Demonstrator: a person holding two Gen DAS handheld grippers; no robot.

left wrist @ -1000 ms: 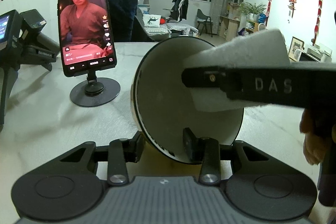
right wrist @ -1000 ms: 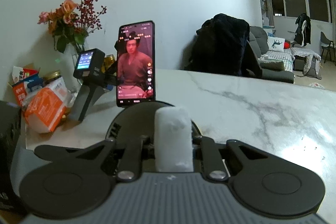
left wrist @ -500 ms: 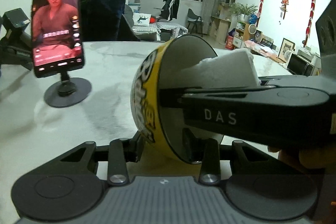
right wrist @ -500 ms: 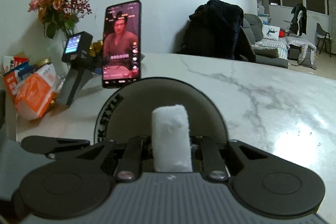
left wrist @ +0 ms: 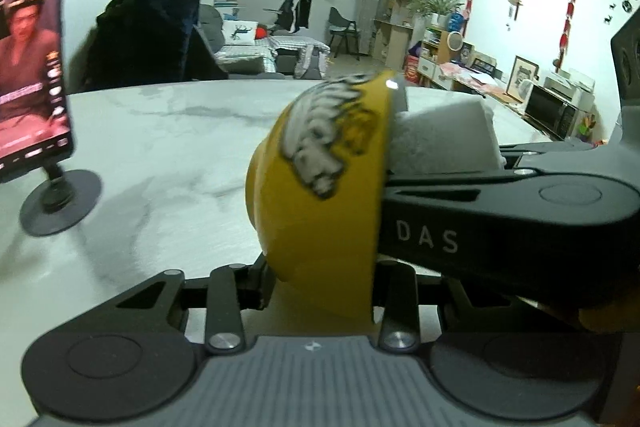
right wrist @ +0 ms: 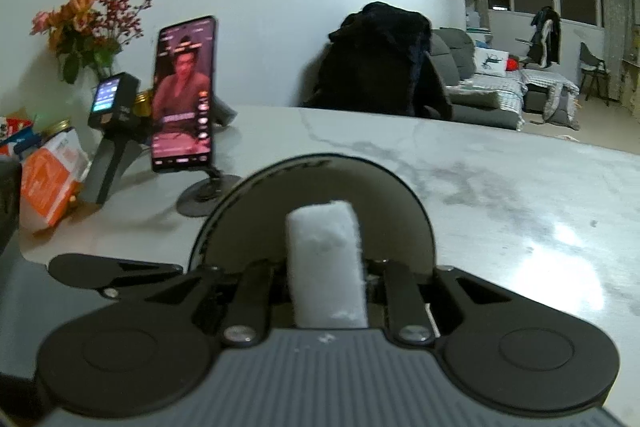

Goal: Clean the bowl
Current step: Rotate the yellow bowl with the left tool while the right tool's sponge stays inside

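The bowl point(left wrist: 320, 195), yellow outside with a white and black print, is tipped on edge above the marble table point(left wrist: 160, 131). My left gripper point(left wrist: 324, 291) is shut on its lower rim. From the right, my right gripper point(left wrist: 440, 227) reaches into the bowl's mouth with a white sponge point(left wrist: 440, 143). In the right wrist view the sponge point(right wrist: 326, 259) stands between the fingers of the right gripper point(right wrist: 326, 267), against the bowl's dark inside point(right wrist: 312, 187). The right jaws are opening, and the sponge still sits between them. A hand shows at the lower right edge of the left wrist view.
A phone on a round stand point(right wrist: 184, 91) plays video at the table's left. Behind it stand a black handheld device point(right wrist: 108, 131), a vase of flowers point(right wrist: 88, 27) and an orange packet point(right wrist: 48, 179). A chair draped with a dark coat point(right wrist: 384, 63) is at the far edge.
The bowl has turned with my left gripper: its dark inside faced the left camera, now its yellow outside does. The phone slid toward the left edge. The bowl's inside fills more of the right view.
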